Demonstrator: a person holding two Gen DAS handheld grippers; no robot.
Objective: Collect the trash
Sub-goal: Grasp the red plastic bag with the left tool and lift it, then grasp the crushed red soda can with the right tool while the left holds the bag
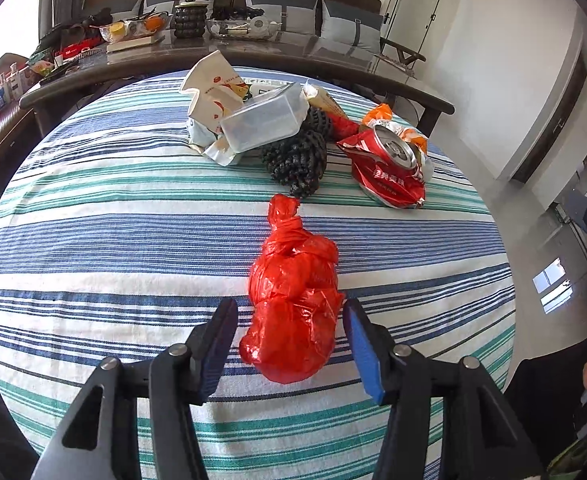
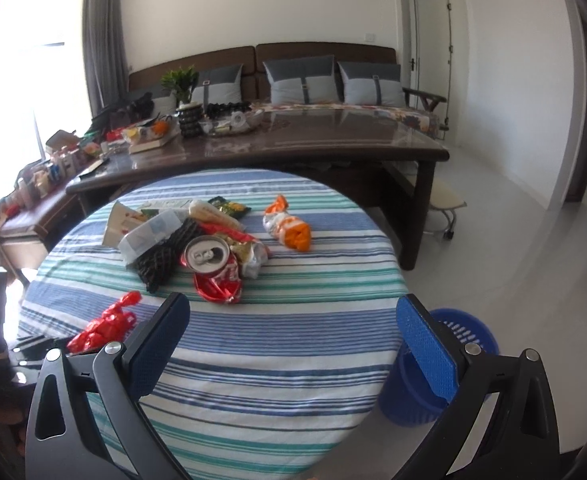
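So, left claw [image 1: 289,330] spread apart around a knotted red bag [image 1: 293,300], pads not quite touching it, bag lying on the striped tablecloth [image 1: 113,248]. Right claw [image 2: 293,332] wide open, holding nothing. Further back: crushed can [image 1: 393,160], clear box [image 1: 265,122]. Blue bin [image 2: 469,344] beside the table.

A home living room is showing in both views. A brown sofa [image 2: 261,64] with grey cushions [image 2: 299,80] is running along the white back wall, upper middle of the frame. In front of it a long dark table [image 2: 333,148] is carrying a potted plant [image 2: 181,84], glass bowls [image 2: 229,122] and household clutter. Grey curtains [image 2: 101,32] are hanging by a bright window at upper left. A white door [image 2: 413,48] is standing at upper right. A round table under a striped cloth [image 2: 253,344] is filling the foreground, with a blue bin [image 2: 465,332] sitting on pale floor tiles at lower right.
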